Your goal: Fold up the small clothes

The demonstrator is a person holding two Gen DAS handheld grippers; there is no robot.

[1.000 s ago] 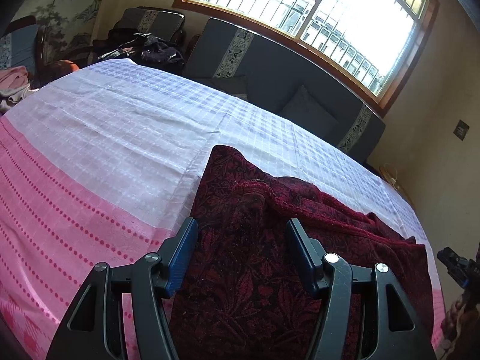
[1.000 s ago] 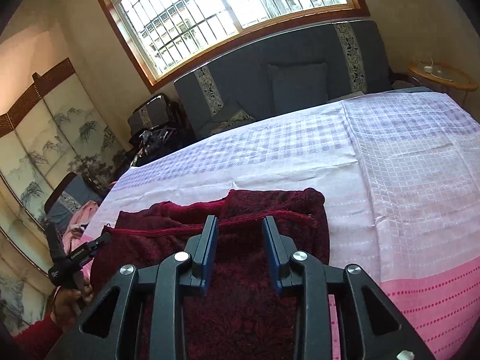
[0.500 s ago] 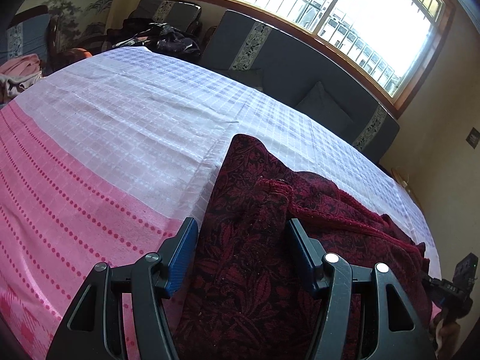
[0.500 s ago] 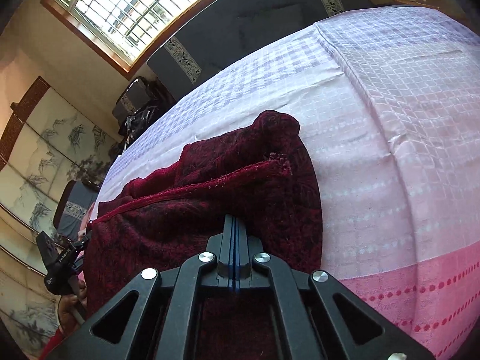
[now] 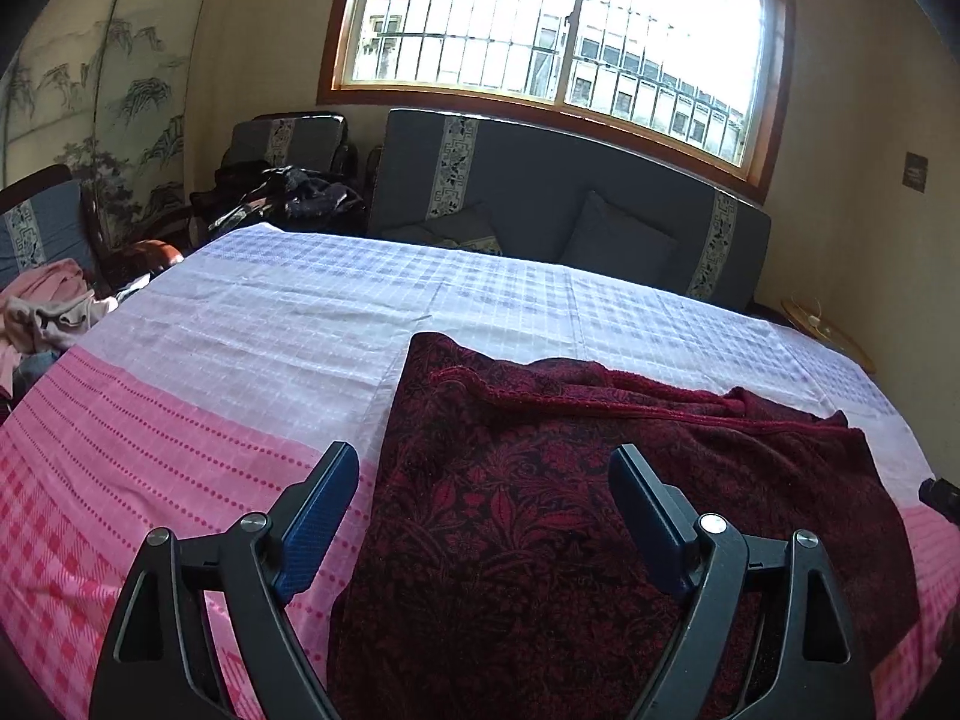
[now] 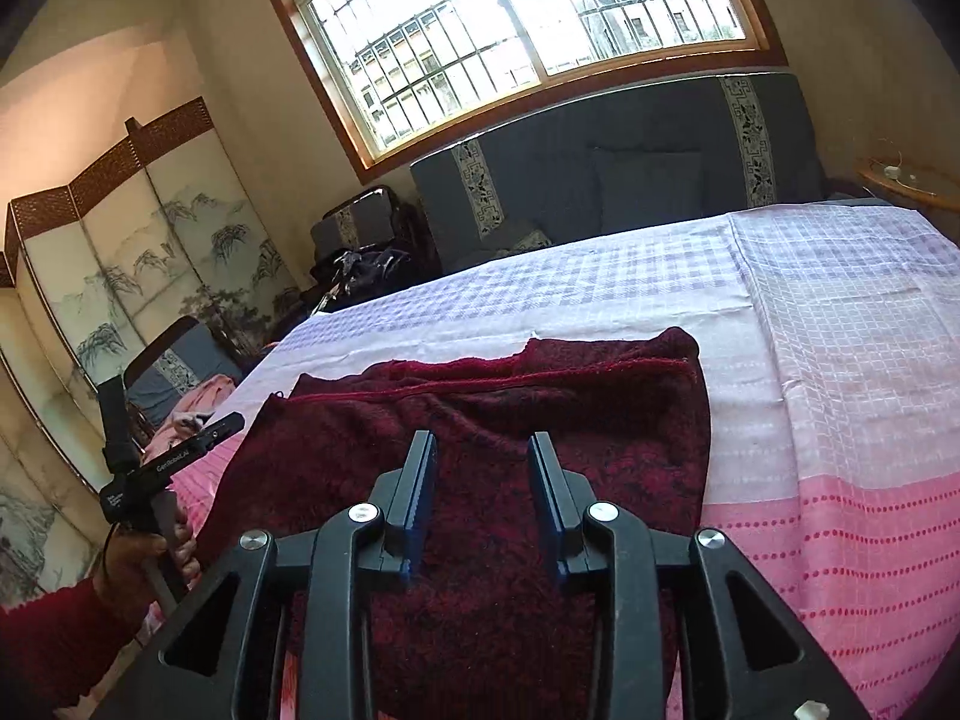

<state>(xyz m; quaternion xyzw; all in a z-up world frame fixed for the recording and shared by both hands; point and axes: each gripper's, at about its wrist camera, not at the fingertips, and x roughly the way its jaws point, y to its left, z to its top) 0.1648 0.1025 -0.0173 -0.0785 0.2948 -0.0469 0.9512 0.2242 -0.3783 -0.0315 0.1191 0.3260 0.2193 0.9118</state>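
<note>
The dark red garment (image 5: pixel 600 510) lies flat on the table (image 5: pixel 240 348), on the checked pink and white cloth, near the edge closest to me. It is already doubled over: in the right wrist view I see one layer lying on another, with a hemmed edge (image 6: pixel 498 384) running across the far side and a lower layer showing just beyond it. The far right corner is rounded and tidy; the far left side looks looser, with a few ridges in the pile.

My left jaws (image 5: pixel 480 516) have just been opening and now stand wide, with the garment's left edge below and between them, but the pads do not press on it. My right jaws (image 6: pixel 480 468) have also just been opening, from fully closed to a narrow gap; they hang over the middle of the garment with nothing pinched between them. So I hold nothing with either.

I judge one fold is laid and just let go. The piece is still a broad rectangle, so at least one more fold, across its length, seems left, and perhaps some smoothing of the rumpled far edge. A heap of pale pink clothes (image 5: pixel 42 306) lies off the table's left end; whether those are waiting their turn I cannot tell.
</note>
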